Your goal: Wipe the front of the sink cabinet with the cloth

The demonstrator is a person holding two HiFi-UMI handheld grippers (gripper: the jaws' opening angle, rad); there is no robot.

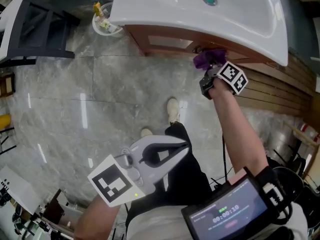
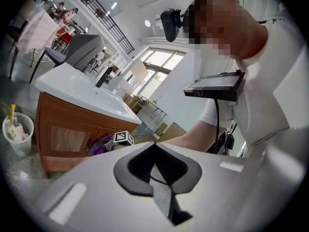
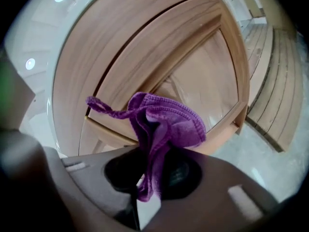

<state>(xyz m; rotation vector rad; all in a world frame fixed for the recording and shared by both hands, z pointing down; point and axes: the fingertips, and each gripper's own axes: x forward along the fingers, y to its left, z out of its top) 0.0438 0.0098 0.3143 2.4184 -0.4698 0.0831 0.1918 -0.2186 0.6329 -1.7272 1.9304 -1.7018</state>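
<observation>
Right tongs are gripping a fuzzy, bunched purple cloth at the smooth wooden sink cabinet front, under the glossy white basin. Left tongs are hanging clenched, empty.

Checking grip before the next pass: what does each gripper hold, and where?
Right gripper: shut on the purple cloth, pinched at a bunched fold, most of it spilling beyond the jaws. Left gripper: shut, holding nothing.

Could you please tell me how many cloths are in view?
1: a purple cloth, pinched in the right gripper and held at the wooden cabinet front. Others may be hidden.
</observation>
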